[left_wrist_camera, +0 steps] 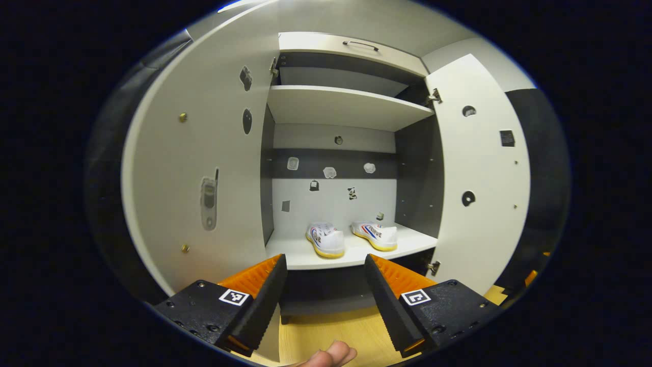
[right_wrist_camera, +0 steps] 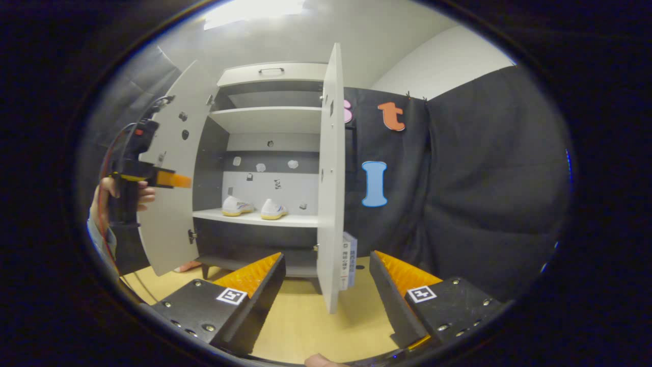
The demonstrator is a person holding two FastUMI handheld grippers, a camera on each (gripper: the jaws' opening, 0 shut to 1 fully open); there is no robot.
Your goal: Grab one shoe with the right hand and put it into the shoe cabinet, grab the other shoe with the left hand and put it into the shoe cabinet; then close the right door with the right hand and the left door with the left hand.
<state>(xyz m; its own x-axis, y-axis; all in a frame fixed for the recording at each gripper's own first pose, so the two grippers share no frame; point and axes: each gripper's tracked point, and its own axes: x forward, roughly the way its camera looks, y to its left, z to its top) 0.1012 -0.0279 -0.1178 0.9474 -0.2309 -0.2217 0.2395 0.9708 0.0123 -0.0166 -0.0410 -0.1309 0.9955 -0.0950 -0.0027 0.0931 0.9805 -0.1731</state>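
Two white shoes with yellow soles, one beside the other, stand side by side on the lower shelf of the open shoe cabinet; in the right gripper view they appear as shoe and shoe. The left door and right door both stand open. My left gripper is open and holds nothing, in front of the shelf. My right gripper is open, just before the edge of the right door. The left gripper, held by a hand, shows beside the left door.
An upper shelf and a top drawer with a handle sit above. The cabinet stands on a wooden floor. A book-like item leans behind the right door. Black cloth hangs to the right.
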